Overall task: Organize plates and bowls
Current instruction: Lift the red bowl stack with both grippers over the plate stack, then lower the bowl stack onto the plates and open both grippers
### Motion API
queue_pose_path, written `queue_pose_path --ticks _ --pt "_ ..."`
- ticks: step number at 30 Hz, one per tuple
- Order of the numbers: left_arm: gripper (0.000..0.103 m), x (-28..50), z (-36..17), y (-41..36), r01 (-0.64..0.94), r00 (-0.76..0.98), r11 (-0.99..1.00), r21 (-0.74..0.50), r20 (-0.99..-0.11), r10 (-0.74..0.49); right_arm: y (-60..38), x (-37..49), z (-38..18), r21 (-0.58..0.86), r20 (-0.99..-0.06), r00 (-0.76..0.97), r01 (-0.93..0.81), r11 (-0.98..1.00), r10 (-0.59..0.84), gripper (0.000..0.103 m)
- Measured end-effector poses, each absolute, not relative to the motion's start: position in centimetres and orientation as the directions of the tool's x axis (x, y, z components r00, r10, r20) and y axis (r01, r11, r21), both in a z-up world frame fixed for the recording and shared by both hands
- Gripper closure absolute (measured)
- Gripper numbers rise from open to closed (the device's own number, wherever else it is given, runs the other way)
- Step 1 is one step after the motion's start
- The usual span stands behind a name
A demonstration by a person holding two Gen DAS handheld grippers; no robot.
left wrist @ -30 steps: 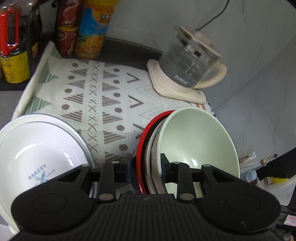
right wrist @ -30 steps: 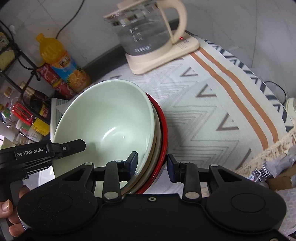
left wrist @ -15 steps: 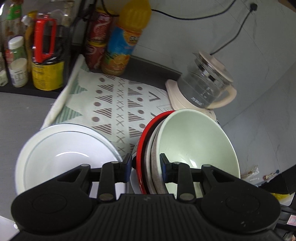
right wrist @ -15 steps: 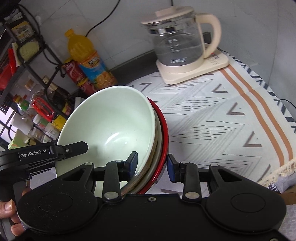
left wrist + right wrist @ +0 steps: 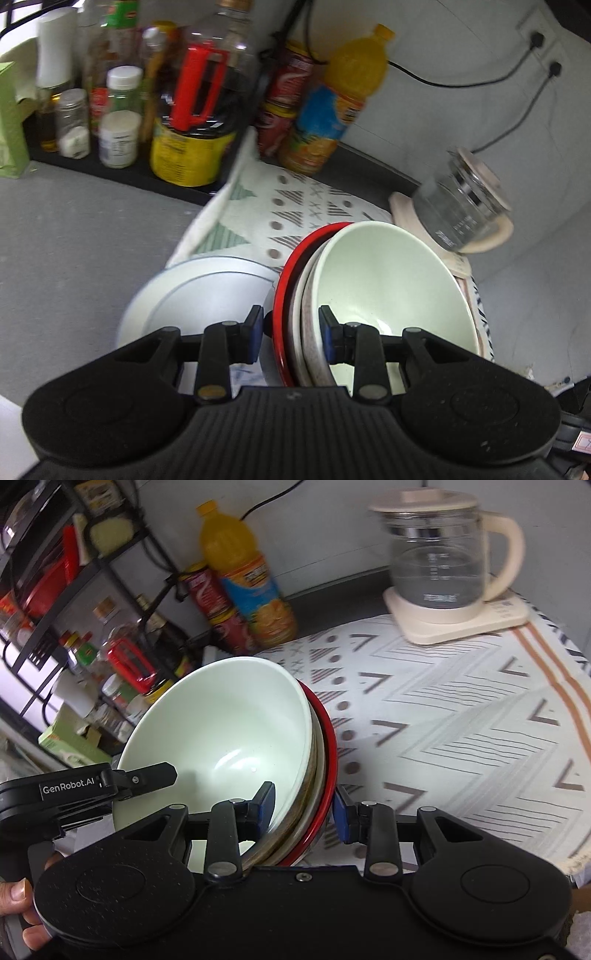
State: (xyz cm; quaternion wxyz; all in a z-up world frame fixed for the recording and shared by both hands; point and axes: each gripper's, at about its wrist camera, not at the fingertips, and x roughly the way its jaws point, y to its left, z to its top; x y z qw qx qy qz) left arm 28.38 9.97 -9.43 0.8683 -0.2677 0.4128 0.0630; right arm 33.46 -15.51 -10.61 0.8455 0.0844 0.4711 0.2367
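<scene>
A stack of bowls hangs between my two grippers: a pale green bowl (image 5: 388,284) on top, speckled beige ones under it and a red bowl (image 5: 291,266) at the bottom. My left gripper (image 5: 290,328) is shut on the stack's left rim, one pad inside the green bowl and one outside the red. My right gripper (image 5: 304,808) is shut on the opposite rim of the green bowl (image 5: 221,720) and red bowl (image 5: 330,738). One of the left gripper's fingers (image 5: 147,775) shows across the bowl. A white plate (image 5: 207,291) lies below, left of the stack.
A glass kettle (image 5: 439,572) on a cream base stands at the back right of the patterned cloth (image 5: 461,720). An orange juice bottle (image 5: 332,107) and red cans stand by the wall. A rack of jars (image 5: 110,99) fills the left. A hand (image 5: 18,897) holds the left gripper.
Both grippers have carried the stack to the left, away from the kettle and closer over the white plate. The rack of jars has come into view. Neither grip has changed.
</scene>
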Motion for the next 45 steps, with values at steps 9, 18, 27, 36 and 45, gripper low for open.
queue_pose_path --ticks 9,18,27,36,45 --pt "0.074 26.8 -10.6 12.7 -0.400 0.633 0.825 -0.400 -0.771 -0.067 -11.8 33.3 -11.6 0.370 -0.769 0.394 -0.368 0.853 0.504 0.070" --pt "0.074 26.0 -11.9 14.0 -0.437 0.614 0.807 -0.396 -0.788 -0.054 -10.0 32.9 -12.8 0.371 -0.784 0.359 -0.383 0.846 0.507 0.070" --pt "0.074 25.8 -12.4 14.3 -0.444 0.615 0.805 -0.393 -0.787 -0.046 -9.5 32.6 -13.4 0.377 -0.785 0.353 -0.379 0.845 0.509 0.070" --pt "0.074 25.4 -12.7 15.0 -0.453 0.610 0.792 -0.409 -0.790 -0.060 -9.1 32.6 -13.2 0.384 -0.777 0.361 -0.377 0.843 0.516 0.065" --pt "0.060 24.7 -11.1 15.3 -0.431 0.618 0.813 -0.392 -0.784 -0.051 -10.2 31.4 -11.5 0.378 -0.753 0.424 -0.348 0.858 0.504 0.062"
